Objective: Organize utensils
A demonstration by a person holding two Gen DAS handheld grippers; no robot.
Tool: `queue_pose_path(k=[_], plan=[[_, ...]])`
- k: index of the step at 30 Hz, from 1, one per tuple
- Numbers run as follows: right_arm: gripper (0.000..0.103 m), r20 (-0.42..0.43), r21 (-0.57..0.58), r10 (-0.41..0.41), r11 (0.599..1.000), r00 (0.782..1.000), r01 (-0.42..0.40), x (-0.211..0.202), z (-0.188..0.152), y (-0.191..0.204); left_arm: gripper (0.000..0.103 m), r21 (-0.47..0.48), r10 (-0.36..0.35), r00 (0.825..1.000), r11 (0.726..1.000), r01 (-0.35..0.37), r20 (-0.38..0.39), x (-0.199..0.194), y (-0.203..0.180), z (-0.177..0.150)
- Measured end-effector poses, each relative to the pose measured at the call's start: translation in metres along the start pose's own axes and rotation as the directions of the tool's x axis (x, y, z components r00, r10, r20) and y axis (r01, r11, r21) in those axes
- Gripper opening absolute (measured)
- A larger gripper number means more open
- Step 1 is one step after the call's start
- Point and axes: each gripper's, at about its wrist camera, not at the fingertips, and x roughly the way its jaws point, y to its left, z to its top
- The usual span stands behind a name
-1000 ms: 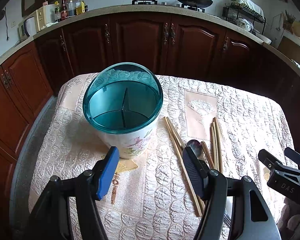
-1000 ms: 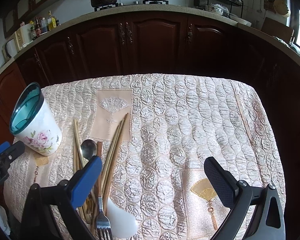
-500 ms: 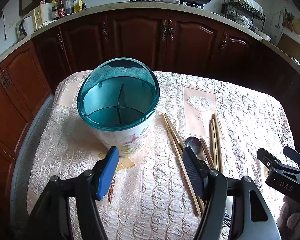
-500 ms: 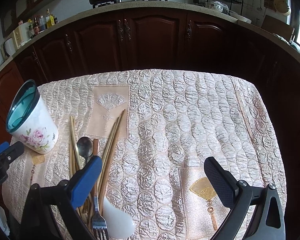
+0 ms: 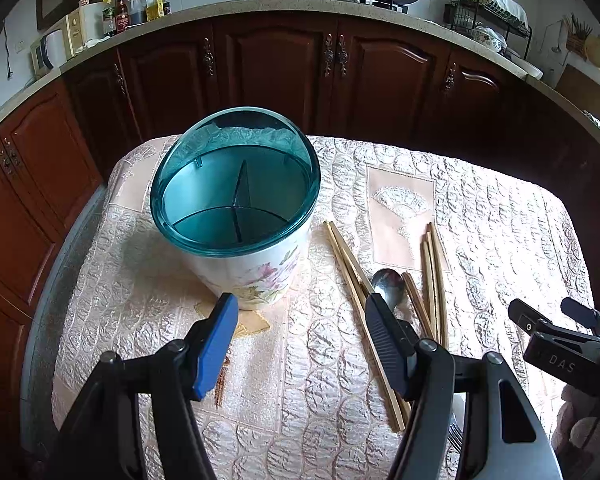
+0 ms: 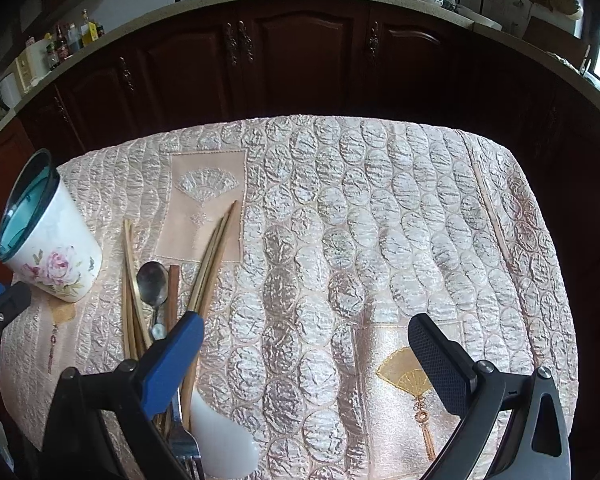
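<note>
Several thin wooden chopsticks, a metal spoon, a metal fork and a white ceramic spoon lie near the worktop's left front corner, beside the floral cup with teal divided insert. Both the left gripper and the right gripper stand wide open and hold nothing. The chopsticks look light, stiff and likely to roll, so I would pinch them mid-length; the ceramic spoon seems slippery and fragile.

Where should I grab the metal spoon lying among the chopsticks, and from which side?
Judging by its pose, grip the metal spoon by its bowl, from above: the bowl lies bare, pointing away from the grippers, while its handle runs under the chopsticks and the right gripper. Jaws astride the bowl's width.
</note>
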Motion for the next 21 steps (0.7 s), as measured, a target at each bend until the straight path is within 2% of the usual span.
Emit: queue_pose_path(k=[21], plan=[[0.103,-0.045,0.018,-0.019,1.0,0.999,0.02,0.021,-0.005,-0.011,0.067,0.004,0.0,1.0,1.0,0.0,-0.017,0.005,-0.003,-0.003]])
